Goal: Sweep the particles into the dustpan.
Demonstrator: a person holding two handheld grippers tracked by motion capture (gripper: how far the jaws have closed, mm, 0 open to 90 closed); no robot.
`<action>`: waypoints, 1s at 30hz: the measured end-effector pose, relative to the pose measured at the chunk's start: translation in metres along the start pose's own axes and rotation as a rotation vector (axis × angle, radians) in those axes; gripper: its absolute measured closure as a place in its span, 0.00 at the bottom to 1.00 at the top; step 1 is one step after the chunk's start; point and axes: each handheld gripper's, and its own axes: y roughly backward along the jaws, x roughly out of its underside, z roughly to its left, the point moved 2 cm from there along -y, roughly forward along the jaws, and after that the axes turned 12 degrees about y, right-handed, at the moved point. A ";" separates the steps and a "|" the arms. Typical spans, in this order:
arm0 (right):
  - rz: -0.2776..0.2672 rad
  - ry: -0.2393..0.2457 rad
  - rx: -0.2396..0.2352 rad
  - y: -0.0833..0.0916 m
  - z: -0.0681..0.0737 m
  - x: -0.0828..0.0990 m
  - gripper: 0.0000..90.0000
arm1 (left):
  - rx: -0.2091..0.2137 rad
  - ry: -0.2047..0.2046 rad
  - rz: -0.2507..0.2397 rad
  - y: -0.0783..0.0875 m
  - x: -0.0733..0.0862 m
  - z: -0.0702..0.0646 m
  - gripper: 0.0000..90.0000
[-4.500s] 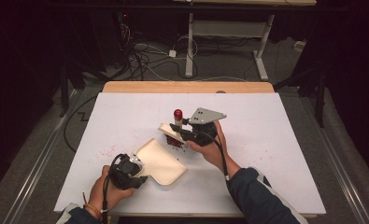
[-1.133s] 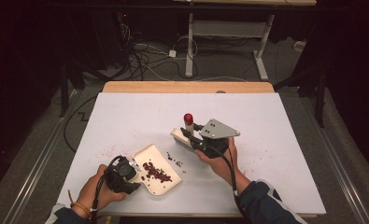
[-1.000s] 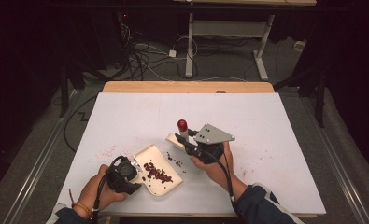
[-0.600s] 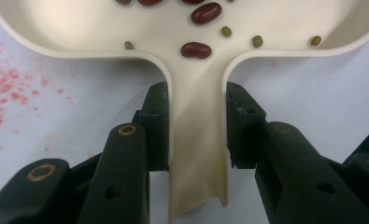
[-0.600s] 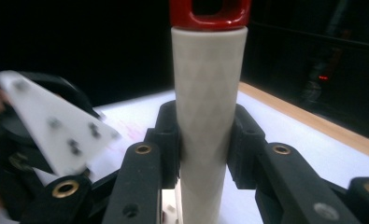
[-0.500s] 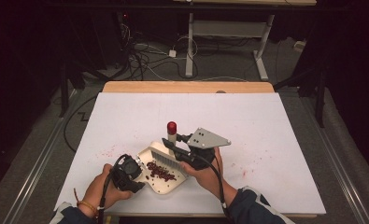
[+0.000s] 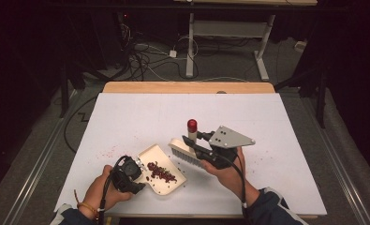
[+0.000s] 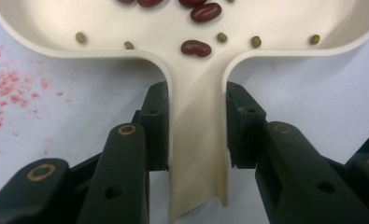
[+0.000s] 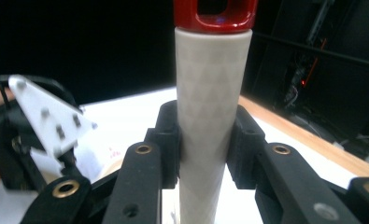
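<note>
A cream dustpan point(image 7: 166, 180) lies on the white table near the front edge, holding a heap of red beans point(image 7: 160, 170) and a few small green ones point(image 8: 256, 41). My left gripper point(image 7: 135, 174) is shut on the dustpan's handle point(image 8: 198, 140), a jaw pressed to each side. My right gripper point(image 7: 193, 141) is shut on the brush handle point(image 9: 211, 107), a cream shaft with a red end cap point(image 7: 192, 124). The brush head point(image 7: 184, 152) hangs tilted, its bristles close to the dustpan's far right rim.
Red specks and stains point(image 7: 108, 152) mark the white table point(image 7: 267, 122) left of the dustpan, with a few more specks point(image 7: 262, 152) to the right of my right hand. A wooden strip point(image 7: 187, 87) edges the far side. Cables point(image 7: 145, 51) and a desk frame point(image 7: 229, 33) lie beyond on the floor.
The beans came to lie in the dustpan. In the last second my right gripper carried the brush left and toward the person, bringing it down to the dustpan's rim. The left gripper stayed put.
</note>
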 end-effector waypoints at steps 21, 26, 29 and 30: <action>-0.007 -0.040 -0.370 0.048 0.015 0.010 0.78 | 0.005 0.028 -0.014 0.008 0.017 0.016 0.71; 0.054 -0.005 -0.310 0.033 0.016 0.015 0.78 | -0.002 0.021 -0.011 0.007 0.018 0.017 0.71; 0.056 -0.003 -0.272 0.032 0.009 0.014 0.78 | -0.003 0.021 -0.010 0.007 0.019 0.017 0.71; 0.056 0.002 -0.253 0.032 0.006 0.014 0.78 | -0.004 0.021 -0.009 0.007 0.019 0.016 0.71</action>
